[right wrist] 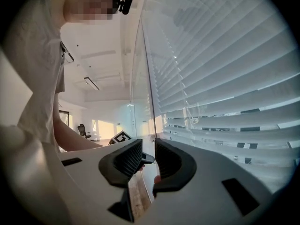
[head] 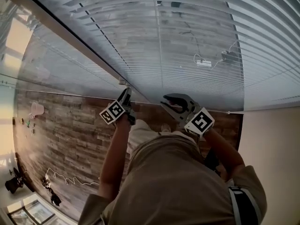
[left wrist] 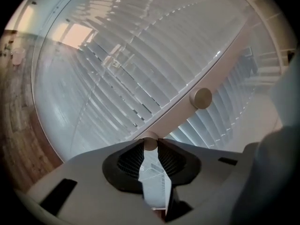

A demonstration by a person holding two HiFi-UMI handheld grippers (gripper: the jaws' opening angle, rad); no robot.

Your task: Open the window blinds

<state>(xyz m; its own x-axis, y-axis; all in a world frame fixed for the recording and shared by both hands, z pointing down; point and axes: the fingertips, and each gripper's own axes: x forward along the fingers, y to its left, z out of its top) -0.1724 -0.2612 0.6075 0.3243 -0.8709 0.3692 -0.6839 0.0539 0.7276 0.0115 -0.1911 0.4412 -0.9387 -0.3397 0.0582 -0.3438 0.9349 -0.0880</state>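
Beneath the window: wood-plank floor [head: 70,125], a loose cable [head: 70,179] lay on it.
Blinds [head: 197,41]: hung lowered across the window, ahead of both grippers.
Left gripper [left wrist: 150,144]: clamped on a white rod's [left wrist: 187,111] rounded tip.
Right gripper [right wrist: 149,156]: jaws narrowly parted, empty.
Beside: a glass panel [head: 51,64] met the blinds.

White horizontal window blinds [head: 197,41], lowered over the whole window, slats tilted mostly shut, narrow dark gaps between a few. Slanting across the slats, a white rod [left wrist: 187,109], round knob partway along.
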